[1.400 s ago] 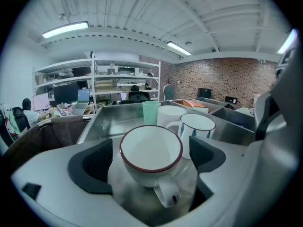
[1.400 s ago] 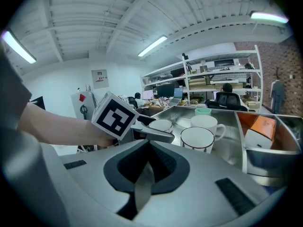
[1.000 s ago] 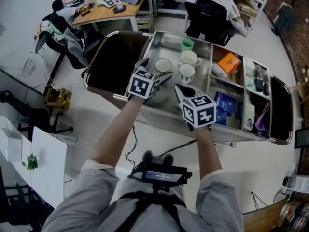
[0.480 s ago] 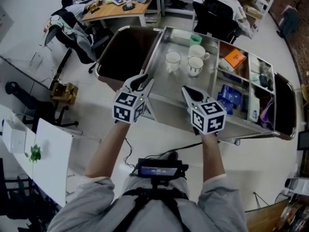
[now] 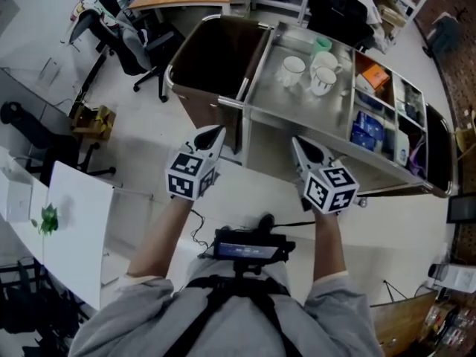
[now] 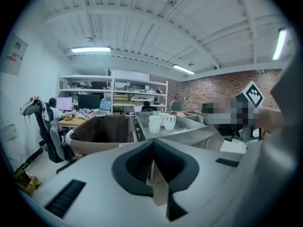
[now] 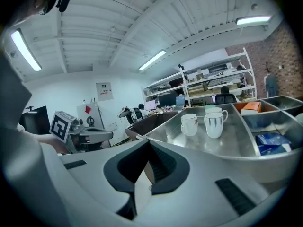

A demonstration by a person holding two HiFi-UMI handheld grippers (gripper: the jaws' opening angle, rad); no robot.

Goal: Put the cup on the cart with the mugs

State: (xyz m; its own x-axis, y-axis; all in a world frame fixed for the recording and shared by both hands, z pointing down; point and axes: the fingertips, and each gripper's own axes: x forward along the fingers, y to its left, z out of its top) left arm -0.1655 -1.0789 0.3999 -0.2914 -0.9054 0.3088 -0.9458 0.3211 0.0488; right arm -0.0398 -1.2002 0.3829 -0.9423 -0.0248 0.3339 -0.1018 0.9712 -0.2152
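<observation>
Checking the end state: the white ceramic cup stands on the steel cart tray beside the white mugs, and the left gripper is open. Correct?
No: the left gripper is shut, jaws together on nothing, per the left gripper view. The white ceramic cup does stand on the steel cart tray beside the white mugs.

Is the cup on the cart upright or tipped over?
Upright: the cup stands on its base, mouth up, on the cart's tray beside the mugs.
</observation>
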